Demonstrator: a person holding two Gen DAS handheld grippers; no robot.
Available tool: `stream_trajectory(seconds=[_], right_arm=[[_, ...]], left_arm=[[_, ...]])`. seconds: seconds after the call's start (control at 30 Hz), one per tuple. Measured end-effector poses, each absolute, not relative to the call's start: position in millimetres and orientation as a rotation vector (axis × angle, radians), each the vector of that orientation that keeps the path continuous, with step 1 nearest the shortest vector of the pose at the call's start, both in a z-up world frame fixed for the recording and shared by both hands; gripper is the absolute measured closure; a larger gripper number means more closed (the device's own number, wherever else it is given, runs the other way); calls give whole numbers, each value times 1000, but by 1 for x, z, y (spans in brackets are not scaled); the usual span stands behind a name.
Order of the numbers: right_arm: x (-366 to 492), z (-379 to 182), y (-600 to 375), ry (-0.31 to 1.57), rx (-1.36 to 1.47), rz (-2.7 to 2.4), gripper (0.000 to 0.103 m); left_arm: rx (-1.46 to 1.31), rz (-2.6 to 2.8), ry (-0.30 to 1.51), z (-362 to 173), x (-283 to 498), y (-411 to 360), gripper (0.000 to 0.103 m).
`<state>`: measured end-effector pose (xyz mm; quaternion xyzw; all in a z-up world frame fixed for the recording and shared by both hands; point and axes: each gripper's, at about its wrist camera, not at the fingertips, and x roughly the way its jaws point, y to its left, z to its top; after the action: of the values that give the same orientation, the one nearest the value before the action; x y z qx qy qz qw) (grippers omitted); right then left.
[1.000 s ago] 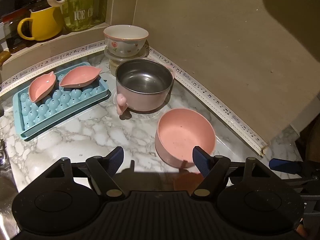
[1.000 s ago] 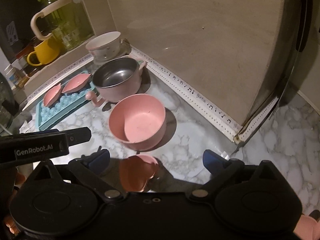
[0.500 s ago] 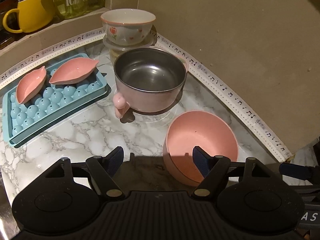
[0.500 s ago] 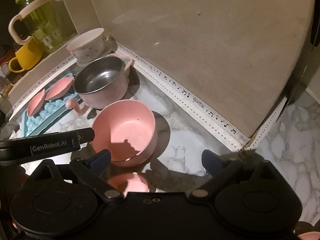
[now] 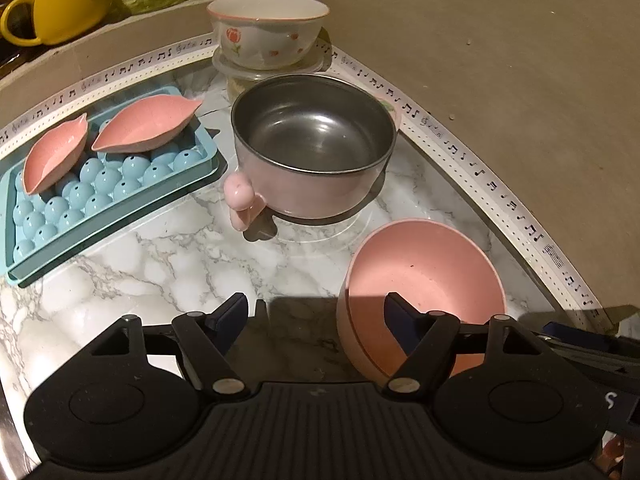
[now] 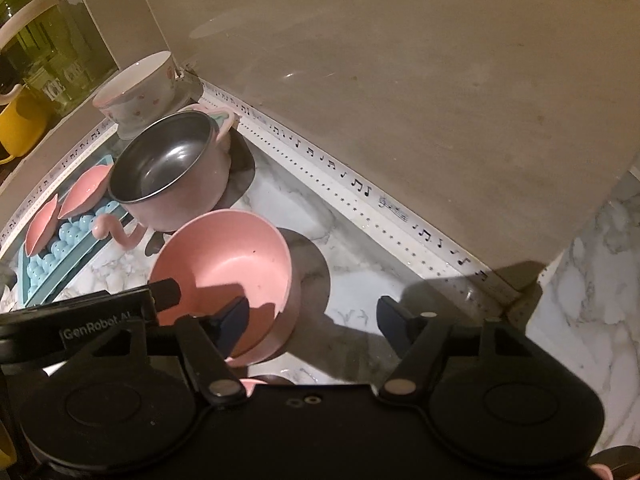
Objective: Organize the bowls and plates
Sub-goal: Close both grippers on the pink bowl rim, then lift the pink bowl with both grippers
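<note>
Both jaws gape empty; we count one pink bowl (image 5: 424,280), one steel pot (image 5: 314,148), two leaf dishes (image 5: 148,122); bare worktop (image 5: 160,256) lower left.

Both wrist views close, downward; share pink bowl (image 5: 424,280).
</note>
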<state>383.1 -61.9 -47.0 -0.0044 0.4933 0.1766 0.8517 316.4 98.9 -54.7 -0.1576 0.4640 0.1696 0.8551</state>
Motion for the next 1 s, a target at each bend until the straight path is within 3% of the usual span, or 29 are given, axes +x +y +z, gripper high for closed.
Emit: stream_trajectory(seconds=[0.17,0.47,0.53,0.67,1.0], right_arm=[[388,-53,-56,1067,5,364,53],[396,-55,-45,1088,-29,349,76],[397,-55,-42,1095,-39,356,86],[395,-54,-37,1094,-67,363,97],[394,-51,-39,1085,-68,370,97]], left_arm=[[-351,363,984,-57,320,95,43],[-383,375,1002,-57,329,89,80],[-386,370,1004,-58,329,88,87],[-386,372,1011,-58,330,88,93],[-389,354,1013,-56,324,86,94]])
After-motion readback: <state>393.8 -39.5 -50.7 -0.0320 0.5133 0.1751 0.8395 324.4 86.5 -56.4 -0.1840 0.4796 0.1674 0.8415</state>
